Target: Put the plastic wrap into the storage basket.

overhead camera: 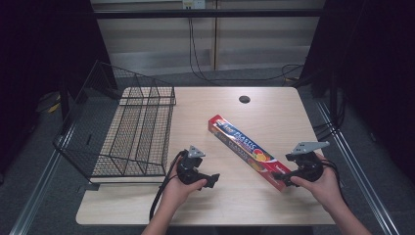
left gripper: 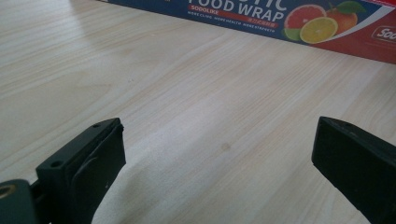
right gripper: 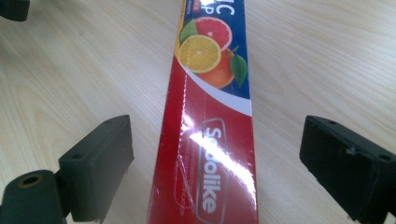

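The person is lining up a grasp on the box of plastic food wrap, which is lying flat and slantwise across the middle of the light wooden worktop, its far end pointing toward the back and its near end angling toward the person's right. The right hand-held gripper is sitting at that near end with its jaws spread wide on either side of the box, holding nothing as yet; whether the pads are touching the cardboard is hard to judge from here, though they appear to be standing clear of it. The left hand-held gripper is hovering over bare wood just short of the box's long side, jaws likewise wide apart and empty. The wire basket is standing at the left edge, probably where the box is headed. Next, I reckon, the right jaws need closing squarely across the box's width, with the left perhaps steadying the middle before any lift.
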The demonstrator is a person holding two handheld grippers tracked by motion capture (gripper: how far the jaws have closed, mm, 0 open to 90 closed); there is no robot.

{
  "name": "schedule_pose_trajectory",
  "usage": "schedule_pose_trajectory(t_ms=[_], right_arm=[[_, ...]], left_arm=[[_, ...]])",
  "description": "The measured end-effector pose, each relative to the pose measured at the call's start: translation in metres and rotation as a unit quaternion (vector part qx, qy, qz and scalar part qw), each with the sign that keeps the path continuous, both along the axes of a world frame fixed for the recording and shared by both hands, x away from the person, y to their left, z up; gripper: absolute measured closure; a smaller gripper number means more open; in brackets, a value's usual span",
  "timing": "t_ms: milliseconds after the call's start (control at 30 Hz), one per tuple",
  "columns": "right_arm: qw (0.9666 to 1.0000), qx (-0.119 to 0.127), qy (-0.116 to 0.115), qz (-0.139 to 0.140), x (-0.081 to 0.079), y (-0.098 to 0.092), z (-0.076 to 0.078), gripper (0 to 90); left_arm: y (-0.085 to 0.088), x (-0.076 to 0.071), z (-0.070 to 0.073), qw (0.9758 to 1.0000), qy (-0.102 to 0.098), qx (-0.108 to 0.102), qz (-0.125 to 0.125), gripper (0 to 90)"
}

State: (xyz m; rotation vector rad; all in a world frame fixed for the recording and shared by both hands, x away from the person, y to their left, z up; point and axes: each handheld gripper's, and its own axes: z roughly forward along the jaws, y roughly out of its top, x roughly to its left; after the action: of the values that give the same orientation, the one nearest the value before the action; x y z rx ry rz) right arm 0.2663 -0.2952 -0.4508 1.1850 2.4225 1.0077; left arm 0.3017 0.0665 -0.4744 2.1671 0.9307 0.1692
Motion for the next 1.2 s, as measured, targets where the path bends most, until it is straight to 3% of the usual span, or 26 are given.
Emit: schedule_pose_trajectory(t_ms=[133, 167, 200, 367, 533, 633, 667, 800, 967, 1200], right_arm=[[1.0, -0.002, 0.001, 0.001, 0.005, 0.008, 0.002, 9.7], [1.0, -0.003, -0.001, 0.003, 0.007, 0.01, 0.003, 9.7], [1.0, -0.005, -0.003, 0.004, 0.009, 0.012, 0.004, 9.7], [0.9998, -0.017, -0.006, -0.002, 0.019, 0.025, 0.005, 9.6], [0.9998, -0.019, 0.0, -0.003, 0.031, 0.034, 0.005, 9.9], [0.9997, -0.023, 0.005, -0.005, 0.045, 0.041, 0.005, 9.7], [0.9998, -0.016, 0.008, -0.004, 0.048, 0.042, 0.004, 9.7], [0.9995, -0.023, 0.016, -0.011, 0.059, 0.046, 0.0, 10.2], [0.9991, -0.022, 0.028, -0.024, 0.066, 0.05, -0.004, 11.3], [0.9988, -0.034, 0.027, -0.021, 0.074, 0.061, -0.005, 13.7]], left_arm=[[0.0, 0.001, 0.0, 1.0, 0.0, 0.0, -0.001, 2.7], [-0.002, 0.0, -0.001, 0.9999, 0.002, -0.011, 0.01, 2.7], [-0.001, 0.001, 0.0, 1.0, 0.005, -0.001, 0.002, 2.7], [-0.001, 0.002, 0.0, 1.0, 0.004, 0.0, -0.004, 2.7], [-0.001, 0.003, 0.001, 0.9999, 0.008, 0.005, -0.007, 2.7], [-0.003, 0.003, -0.002, 0.9999, 0.009, -0.005, -0.003, 2.7], [-0.002, 0.004, -0.001, 0.9998, 0.012, 0.009, -0.012, 2.8], [-0.004, 0.002, -0.001, 0.9998, 0.012, 0.008, -0.013, 2.7], [-0.006, 0.002, -0.004, 0.9997, 0.012, 0.007, -0.02, 2.8], [-0.006, 0.002, -0.004, 0.9998, 0.014, 0.005, -0.015, 2.8]])
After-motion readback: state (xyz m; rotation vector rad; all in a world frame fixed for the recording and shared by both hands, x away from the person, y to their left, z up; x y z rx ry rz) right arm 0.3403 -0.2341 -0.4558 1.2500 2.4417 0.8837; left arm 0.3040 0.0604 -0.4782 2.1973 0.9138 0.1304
